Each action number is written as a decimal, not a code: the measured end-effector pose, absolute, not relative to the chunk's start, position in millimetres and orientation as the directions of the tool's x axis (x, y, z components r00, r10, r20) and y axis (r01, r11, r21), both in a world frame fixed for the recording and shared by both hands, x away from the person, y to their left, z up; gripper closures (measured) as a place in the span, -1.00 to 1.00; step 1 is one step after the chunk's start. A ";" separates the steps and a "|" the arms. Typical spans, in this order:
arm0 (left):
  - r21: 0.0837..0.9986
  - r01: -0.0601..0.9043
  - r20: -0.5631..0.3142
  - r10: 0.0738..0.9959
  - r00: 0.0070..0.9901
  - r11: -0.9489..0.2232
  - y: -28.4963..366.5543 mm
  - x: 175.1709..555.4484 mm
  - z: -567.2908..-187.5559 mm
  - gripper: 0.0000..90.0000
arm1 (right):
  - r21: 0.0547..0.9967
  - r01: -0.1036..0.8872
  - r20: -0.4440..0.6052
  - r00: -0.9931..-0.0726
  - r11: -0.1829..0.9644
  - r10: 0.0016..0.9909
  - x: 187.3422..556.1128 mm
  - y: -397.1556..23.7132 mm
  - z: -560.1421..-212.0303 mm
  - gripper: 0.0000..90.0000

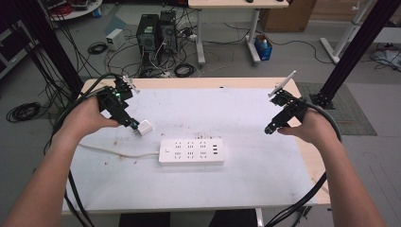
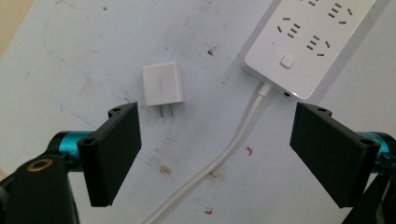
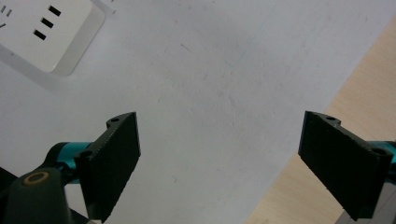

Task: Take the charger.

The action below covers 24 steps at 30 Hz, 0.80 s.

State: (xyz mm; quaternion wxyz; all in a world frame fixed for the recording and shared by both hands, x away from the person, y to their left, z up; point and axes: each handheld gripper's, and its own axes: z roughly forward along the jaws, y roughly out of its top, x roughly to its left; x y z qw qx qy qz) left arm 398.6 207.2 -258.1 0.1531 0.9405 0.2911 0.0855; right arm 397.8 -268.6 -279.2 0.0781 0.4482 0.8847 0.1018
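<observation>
While the left gripper (image 2: pixel 215 154) holds its jaws wide apart, a white plug adapter (image 2: pixel 163 85) lies just beyond its left jaw, prongs toward it; the power strip (image 2: pixel 303 42) lies farther, its cord (image 2: pixel 233 140) running between them. The right gripper (image 3: pixel 219 158), jaws equally spread, frames bare white mat (image 3: pixel 224 70) and the strip's corner.

Two handheld black grippers, bare forearms, no sleeves.
Left gripper (image 1: pixel 133 124) and right gripper (image 1: pixel 270 128) each carry two flat, rectangular black jaws with screw holes, on teal cylindrical mounts with a brass-ringed fitting at 7 o'clock. Thick black cables trail from both. The right carries a grey plate.
</observation>
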 end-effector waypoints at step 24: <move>0.262 0.602 0.028 0.630 0.776 -0.754 204.3 453.5 -319.1 -0.62 | 0.270 0.767 -0.054 -0.591 0.582 0.805 401.0 -269.7 -278.8 -0.73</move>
